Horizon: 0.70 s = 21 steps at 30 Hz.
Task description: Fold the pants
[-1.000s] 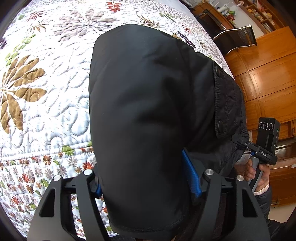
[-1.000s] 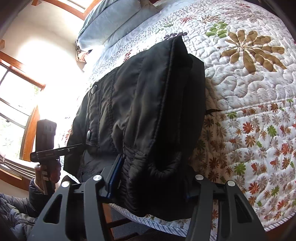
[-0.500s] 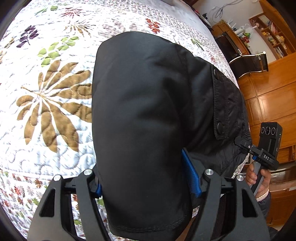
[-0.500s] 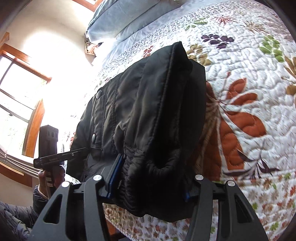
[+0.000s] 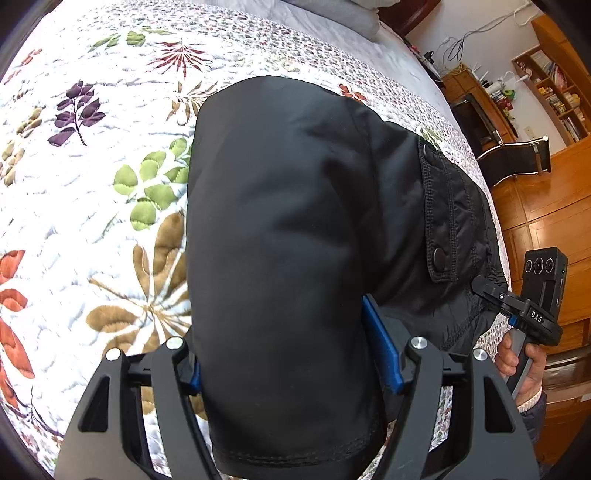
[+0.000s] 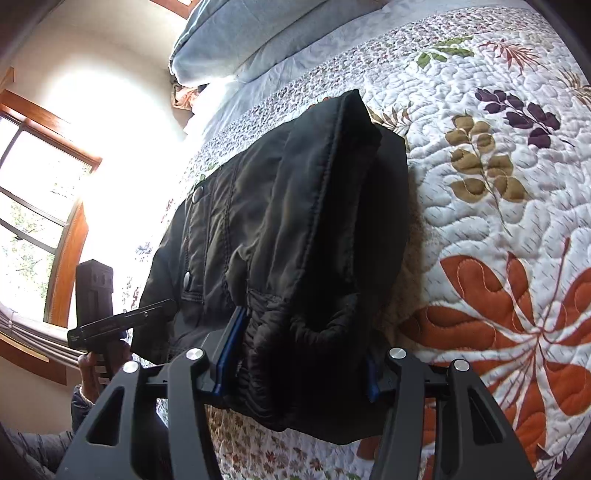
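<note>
The black padded pants (image 5: 295, 236) are folded into a thick bundle and held above the floral quilt (image 5: 92, 184). My left gripper (image 5: 291, 365) is shut on the hem end, its blue pads pressing both sides of the cloth. My right gripper (image 6: 295, 365) is shut on the gathered waistband end of the pants (image 6: 295, 229). A flap pocket with snaps (image 5: 447, 218) faces up on the right side. The right gripper also shows in the left wrist view (image 5: 532, 310), and the left gripper shows in the right wrist view (image 6: 107, 317). The fingertips are hidden by cloth.
The quilt (image 6: 498, 221) covers the bed, with pillows (image 6: 258, 33) at its head. A window (image 6: 33, 206) lies to the left in the right wrist view. Wooden cabinets (image 5: 554, 206), a chair (image 5: 517, 155) and shelves stand beyond the bed's right edge.
Both grippers have carried the folded pants further over the bed toward the pillows; the quilt pattern beneath has slid toward the near edge. The grip on the pants is unchanged.
</note>
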Available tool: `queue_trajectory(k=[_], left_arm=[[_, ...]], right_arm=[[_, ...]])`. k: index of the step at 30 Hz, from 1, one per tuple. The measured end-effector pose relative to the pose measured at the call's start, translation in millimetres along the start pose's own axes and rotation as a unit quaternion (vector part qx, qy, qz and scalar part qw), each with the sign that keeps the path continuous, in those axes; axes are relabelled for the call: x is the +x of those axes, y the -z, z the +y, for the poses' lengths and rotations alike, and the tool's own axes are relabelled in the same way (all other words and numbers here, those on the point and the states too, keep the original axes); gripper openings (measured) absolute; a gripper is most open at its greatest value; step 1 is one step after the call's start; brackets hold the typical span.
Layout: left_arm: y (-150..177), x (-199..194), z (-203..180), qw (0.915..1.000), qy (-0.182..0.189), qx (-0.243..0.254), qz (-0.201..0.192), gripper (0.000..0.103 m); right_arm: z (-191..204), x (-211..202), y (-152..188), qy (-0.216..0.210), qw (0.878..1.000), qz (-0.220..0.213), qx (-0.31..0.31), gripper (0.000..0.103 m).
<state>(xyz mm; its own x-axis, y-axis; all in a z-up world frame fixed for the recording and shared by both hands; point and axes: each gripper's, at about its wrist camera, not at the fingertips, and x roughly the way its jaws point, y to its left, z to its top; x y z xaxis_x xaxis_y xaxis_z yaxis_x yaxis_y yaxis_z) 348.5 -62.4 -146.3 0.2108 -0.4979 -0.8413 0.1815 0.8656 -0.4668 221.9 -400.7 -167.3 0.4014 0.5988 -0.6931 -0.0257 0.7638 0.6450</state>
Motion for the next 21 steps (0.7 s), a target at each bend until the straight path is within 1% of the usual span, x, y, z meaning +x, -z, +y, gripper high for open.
queue_trajectory(k=[3, 10, 15, 17, 19, 21], left_arm=[[-8, 1, 9, 1.0, -0.003, -0.004, -0.005, 0.069], [-14, -2, 21, 0.9998, -0.009, -0.009, -0.018, 0.07], [-21, -2, 22, 0.9995, -0.011, -0.006, -0.028, 0.069], [-26, -3, 25, 0.9994, -0.011, -0.005, -0.031, 0.067], [-28, -5, 28, 0.9993, -0.01, 0.0, -0.036, 0.061], [-31, -8, 32, 0.9992, -0.009, 0.004, -0.039, 0.058]], right_arm=[[0, 7, -5, -0.001, 1.0, 0.002, -0.003, 0.054], [1, 19, -20, -0.006, 1.0, 0.007, -0.006, 0.054], [-1, 17, -17, -0.009, 1.0, 0.004, -0.006, 0.054], [0, 17, -17, -0.008, 1.0, 0.002, -0.005, 0.054], [0, 18, -19, -0.007, 1.0, 0.001, -0.005, 0.054], [1, 19, -19, -0.004, 1.0, 0.0, -0.007, 0.054]])
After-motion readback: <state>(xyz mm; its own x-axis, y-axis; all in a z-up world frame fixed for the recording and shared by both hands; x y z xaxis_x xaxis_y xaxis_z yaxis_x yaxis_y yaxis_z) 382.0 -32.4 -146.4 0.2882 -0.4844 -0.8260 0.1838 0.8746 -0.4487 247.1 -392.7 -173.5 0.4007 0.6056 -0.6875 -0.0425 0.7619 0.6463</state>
